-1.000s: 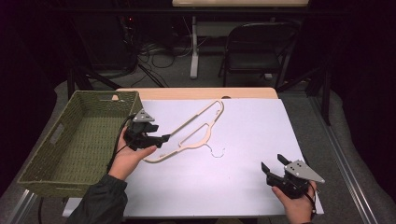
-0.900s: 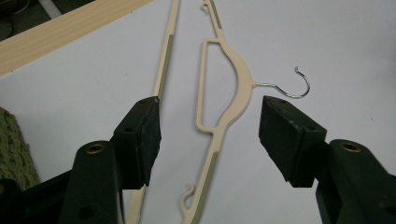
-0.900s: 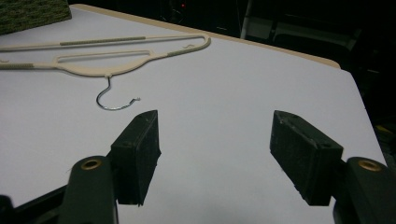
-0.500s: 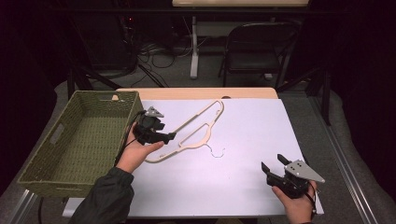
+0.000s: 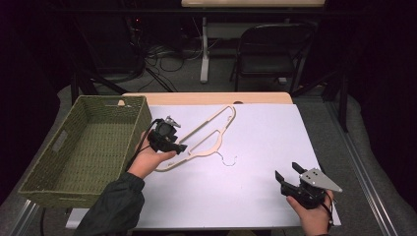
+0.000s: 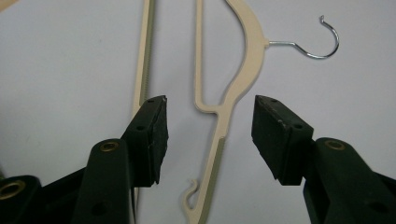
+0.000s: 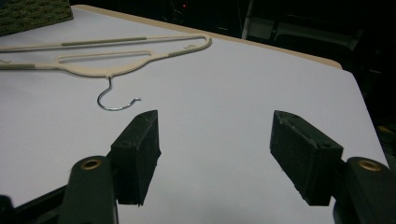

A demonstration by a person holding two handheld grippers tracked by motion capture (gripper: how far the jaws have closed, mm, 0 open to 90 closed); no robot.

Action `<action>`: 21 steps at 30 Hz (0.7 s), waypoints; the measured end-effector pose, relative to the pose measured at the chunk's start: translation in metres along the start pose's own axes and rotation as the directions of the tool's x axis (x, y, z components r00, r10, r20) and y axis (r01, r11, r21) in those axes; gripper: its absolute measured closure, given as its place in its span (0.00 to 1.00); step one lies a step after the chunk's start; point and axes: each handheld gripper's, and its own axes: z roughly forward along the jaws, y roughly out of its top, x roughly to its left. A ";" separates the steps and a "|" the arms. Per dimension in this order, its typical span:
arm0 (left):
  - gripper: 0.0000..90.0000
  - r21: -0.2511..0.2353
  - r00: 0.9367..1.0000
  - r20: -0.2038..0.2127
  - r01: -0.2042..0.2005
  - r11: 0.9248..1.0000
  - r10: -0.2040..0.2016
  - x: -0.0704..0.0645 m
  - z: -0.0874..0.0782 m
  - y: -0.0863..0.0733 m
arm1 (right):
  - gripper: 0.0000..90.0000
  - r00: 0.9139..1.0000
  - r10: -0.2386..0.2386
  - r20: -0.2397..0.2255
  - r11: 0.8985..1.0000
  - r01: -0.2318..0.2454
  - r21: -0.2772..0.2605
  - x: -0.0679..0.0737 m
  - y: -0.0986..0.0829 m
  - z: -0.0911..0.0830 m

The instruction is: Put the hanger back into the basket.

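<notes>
Near edge, right side: our right gripper (image 5: 291,177) hovers just above the white table top (image 5: 275,132), jaws wide, nothing btwn them. Mid-table, left: our left gripper (image 5: 178,147) sits over the cream plastic coat hanger with a wire hook (image 5: 209,133), jaws wide & straddling one thin shoulder arm, not gripping yet. Hanger lies flat, hook (image 6: 312,44) pointing toward the near side.

Risk, as we judge it: the arm is thin & flat on the table, so pads (image 6: 156,133) may scrape the top or close off-centre & spin the hanger; the hook could snag.

Far left: green woven basket (image 5: 74,147), empty, its wall just beside our left hand (image 5: 147,162); may crowd a swing. Beyond the table: dark folding chair (image 5: 270,54), cables on floor.
</notes>
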 end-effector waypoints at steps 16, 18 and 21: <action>0.59 0.076 0.999 0.018 -0.032 0.997 0.030 -0.002 0.017 0.000 | 0.37 1.000 0.001 -0.003 1.000 -0.001 0.000 0.000 0.000 0.000; 0.61 0.092 0.999 0.019 -0.037 0.995 0.036 -0.002 0.020 0.000 | 0.37 1.000 0.004 -0.003 1.000 -0.004 -0.002 0.000 0.000 0.000; 0.63 0.103 0.999 0.020 -0.041 0.994 0.040 -0.003 0.024 0.000 | 0.37 1.000 0.004 -0.005 1.000 -0.004 -0.001 -0.001 0.000 0.000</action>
